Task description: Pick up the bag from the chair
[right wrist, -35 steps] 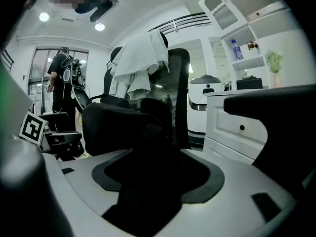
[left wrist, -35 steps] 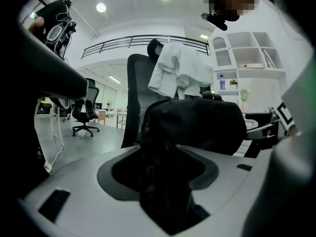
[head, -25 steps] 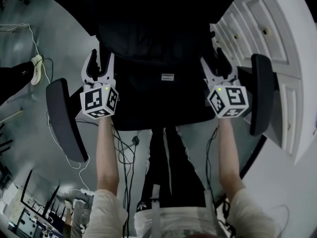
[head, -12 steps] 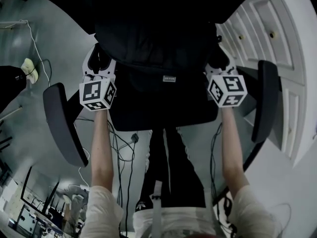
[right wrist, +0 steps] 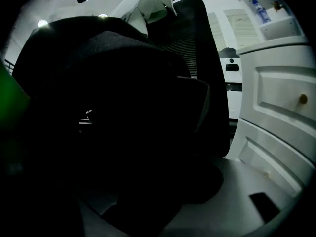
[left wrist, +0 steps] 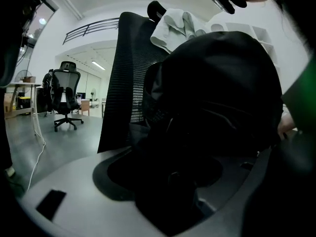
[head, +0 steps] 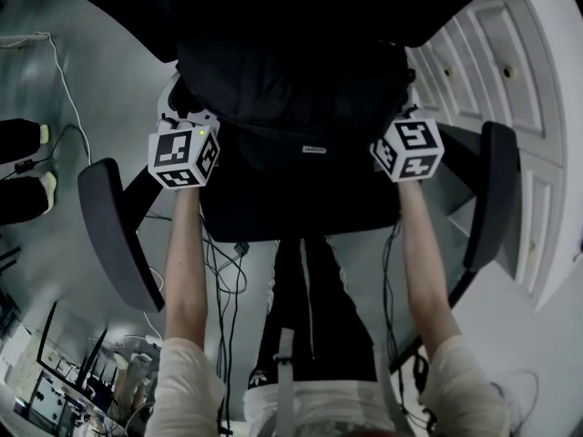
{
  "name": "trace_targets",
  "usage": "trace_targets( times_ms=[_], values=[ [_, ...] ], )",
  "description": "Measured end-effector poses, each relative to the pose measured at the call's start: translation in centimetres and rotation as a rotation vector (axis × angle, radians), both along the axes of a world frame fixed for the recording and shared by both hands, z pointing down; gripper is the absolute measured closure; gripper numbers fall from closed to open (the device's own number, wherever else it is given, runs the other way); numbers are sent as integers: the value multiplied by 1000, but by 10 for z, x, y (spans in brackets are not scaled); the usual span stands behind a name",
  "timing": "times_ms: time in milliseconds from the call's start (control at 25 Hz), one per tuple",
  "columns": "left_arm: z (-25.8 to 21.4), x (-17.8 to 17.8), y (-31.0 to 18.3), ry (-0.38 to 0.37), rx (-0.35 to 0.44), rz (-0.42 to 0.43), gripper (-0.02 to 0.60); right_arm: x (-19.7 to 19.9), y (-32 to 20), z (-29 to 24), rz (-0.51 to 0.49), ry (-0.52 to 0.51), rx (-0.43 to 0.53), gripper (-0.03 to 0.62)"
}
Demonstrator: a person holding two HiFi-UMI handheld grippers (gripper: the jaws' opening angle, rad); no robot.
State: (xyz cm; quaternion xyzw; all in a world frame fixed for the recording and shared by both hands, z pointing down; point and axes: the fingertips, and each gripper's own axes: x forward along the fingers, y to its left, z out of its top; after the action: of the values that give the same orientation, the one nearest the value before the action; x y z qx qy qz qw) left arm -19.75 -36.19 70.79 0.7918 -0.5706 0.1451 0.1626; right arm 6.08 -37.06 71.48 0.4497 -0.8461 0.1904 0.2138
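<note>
The black, rounded bag (head: 291, 71) stands upright on the chair (head: 301, 203), its long axis running up the mesh backrest (left wrist: 129, 83) it leans against. The left hand-held gripper (head: 185, 118) is pushed in at one flank and the right hand-held gripper (head: 404, 121) at the other. Each has its jaws spread wide with dark fabric between them, not clamped on it.

The glossy grey floor (head: 64, 262) carries a black mesh office chair (head: 114, 230). A thin white cable (head: 60, 80) trails left of the chair. Dark cables (head: 228, 271) lie under its front edge.
</note>
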Motion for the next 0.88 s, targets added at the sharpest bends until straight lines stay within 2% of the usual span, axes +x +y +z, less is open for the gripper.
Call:
trace_targets(
  times_ms=[40,120,240,320,520,880],
  values=[
    [0,1,0,-3,3,2,305,1,0,1,0,-6,-4,326],
    [-1,6,2,-24,11,20,353,1,0,3,-1,-20,-12,346],
    [-3,18,5,-93,33,56,493,-1,0,4,-8,-41,-22,378],
    [-3,23,5,-109,40,57,538,-2,1,3,-12,-50,-22,401],
    [-4,24,6,-109,46,49,558,-5,4,2,-23,-65,-17,441],
    [-13,27,11,-107,42,65,563,-2,6,-6,-38,-80,-23,452]
  ],
)
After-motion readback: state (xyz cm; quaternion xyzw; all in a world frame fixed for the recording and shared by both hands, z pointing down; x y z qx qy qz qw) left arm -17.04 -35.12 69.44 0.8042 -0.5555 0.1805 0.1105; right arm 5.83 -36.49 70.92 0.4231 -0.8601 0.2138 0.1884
